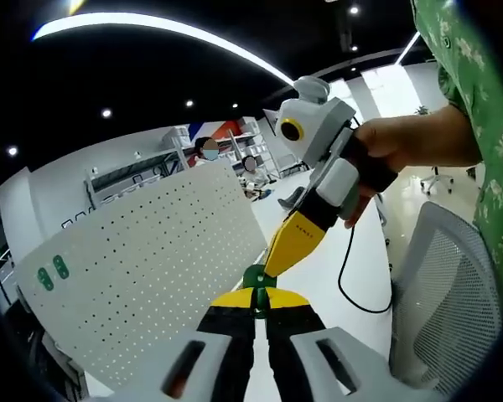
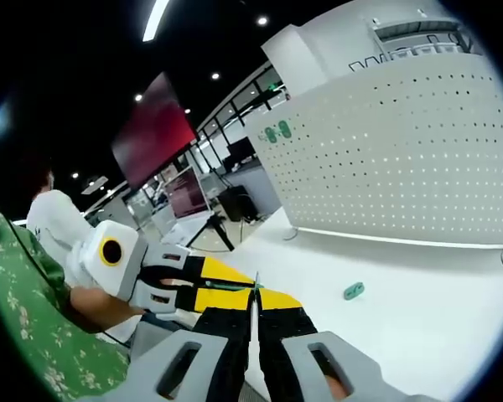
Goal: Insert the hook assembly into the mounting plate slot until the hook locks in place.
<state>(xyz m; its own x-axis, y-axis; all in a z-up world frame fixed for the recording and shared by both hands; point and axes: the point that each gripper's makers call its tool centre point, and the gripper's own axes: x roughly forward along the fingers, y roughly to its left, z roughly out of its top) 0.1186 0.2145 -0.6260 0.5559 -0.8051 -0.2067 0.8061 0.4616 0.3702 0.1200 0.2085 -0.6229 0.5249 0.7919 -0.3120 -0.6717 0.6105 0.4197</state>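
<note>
Holding one green hook assembly (image 1: 257, 278) between them, both tongs are clamped on it in the air in front of the pegboard mounting plate (image 1: 151, 260): the left tongs (image 1: 257, 303) from below, the right tongs (image 1: 272, 266) from above. This looks like a handover or regrasp before insertion; next, carry it to a slot. Two green hooks (image 2: 277, 131) already sit on the plate; one green piece (image 2: 353, 290) lies on the white table (image 2: 419, 318).
</note>
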